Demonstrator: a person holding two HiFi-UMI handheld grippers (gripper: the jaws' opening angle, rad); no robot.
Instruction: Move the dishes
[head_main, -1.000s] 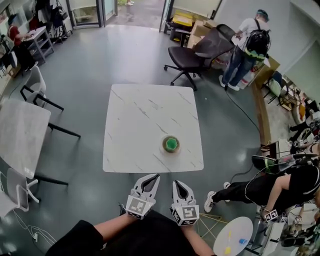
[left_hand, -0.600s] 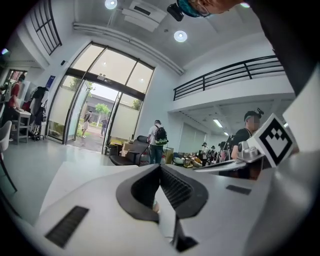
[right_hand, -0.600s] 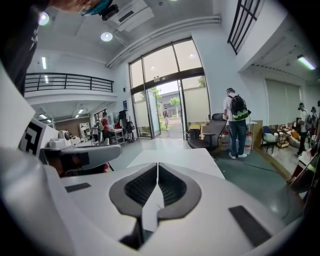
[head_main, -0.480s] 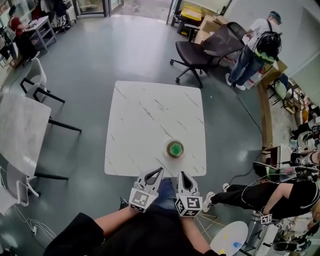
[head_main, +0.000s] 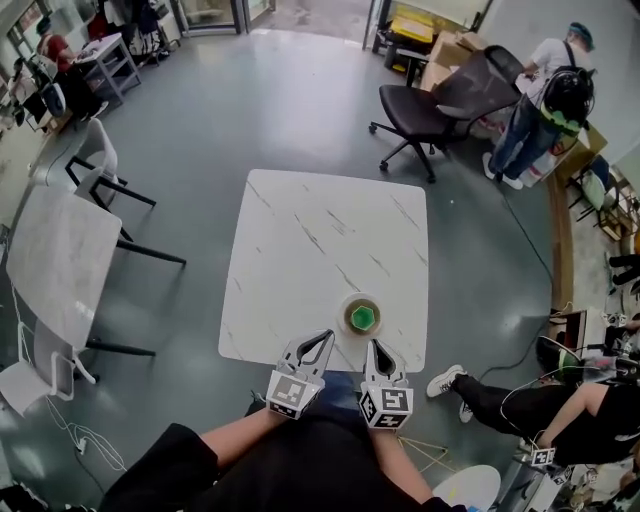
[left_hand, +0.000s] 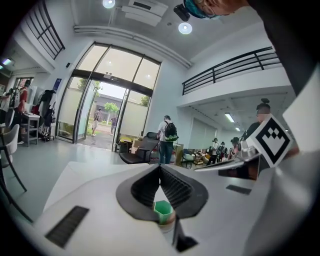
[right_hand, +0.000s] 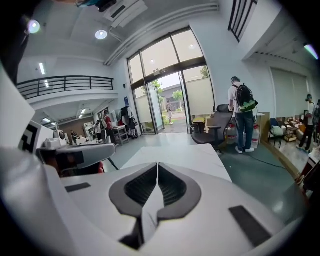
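A small round dish (head_main: 360, 317) with a green hexagonal piece in it sits near the front right of the white marble table (head_main: 320, 240). My left gripper (head_main: 327, 337) is shut and empty, its tips over the table's near edge just left of the dish. In the left gripper view the green hexagon (left_hand: 162, 209) shows through the hollow between the shut jaws of the left gripper (left_hand: 160, 167), still ahead of them. My right gripper (head_main: 372, 346) is also shut and empty, just in front of the dish. The right gripper (right_hand: 157, 164) points along the table (right_hand: 175, 155).
A black office chair (head_main: 440, 100) stands beyond the table's far right corner, with a person wearing a backpack (head_main: 555, 95) behind it. Another marble table (head_main: 55, 260) and white chairs (head_main: 95, 170) stand at the left. A person's legs (head_main: 530, 400) stretch out at the right.
The table has come closer. Both grippers have moved forward from short of the table to its near edge, next to the dish. The dish has not moved on the table.
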